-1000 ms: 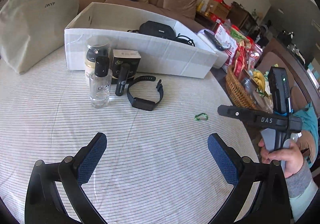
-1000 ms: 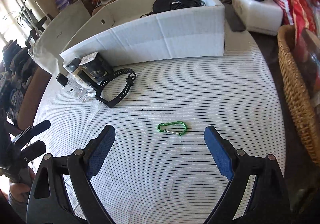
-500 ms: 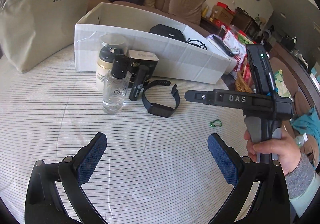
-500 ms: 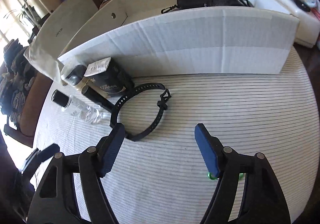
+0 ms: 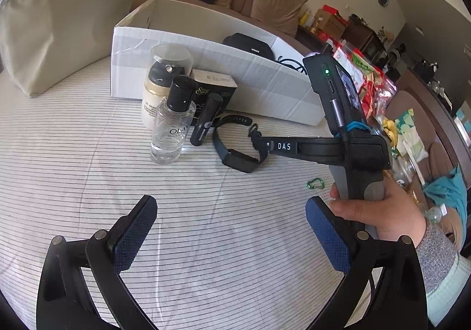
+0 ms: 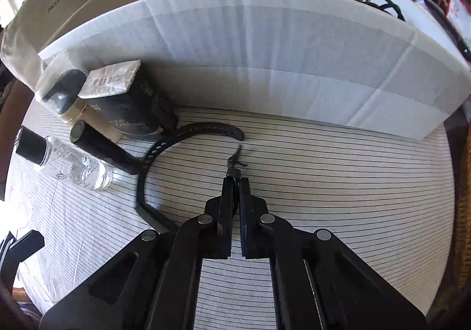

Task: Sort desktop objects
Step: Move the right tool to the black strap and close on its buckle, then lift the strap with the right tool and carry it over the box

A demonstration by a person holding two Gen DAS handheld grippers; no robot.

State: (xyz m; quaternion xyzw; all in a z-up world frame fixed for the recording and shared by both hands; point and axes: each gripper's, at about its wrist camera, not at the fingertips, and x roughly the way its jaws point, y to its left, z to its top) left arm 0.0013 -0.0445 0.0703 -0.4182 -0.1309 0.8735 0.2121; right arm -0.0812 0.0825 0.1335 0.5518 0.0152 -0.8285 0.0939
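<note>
A black wristband [image 6: 164, 141] lies on the striped tablecloth in front of the white cardboard box [image 6: 265, 50]. My right gripper [image 6: 234, 179] points steeply down and is shut on the wristband's buckle end, which pokes out past the fingertips. In the left wrist view the right gripper [image 5: 260, 143] reaches in from the right, held by a hand, onto the wristband [image 5: 238, 157]. My left gripper [image 5: 231, 206] hangs open above bare cloth, nothing between its fingers. A green carabiner [image 5: 316, 183] lies to the right.
Left of the wristband stand a clear bottle [image 5: 172, 129], a cream bottle [image 5: 164, 85], a black carton [image 5: 215, 94] and a black tube [image 5: 206, 120]. A black case [image 5: 247, 45] sits in the box [image 5: 206, 73]. A beige pouch [image 5: 59, 20] is far left; snack bags [image 5: 368, 79] at right.
My right gripper left the green carabiner, moved over to the wristband, dropped lower and shut on its buckle end. The left gripper stayed open and barely shifted.
</note>
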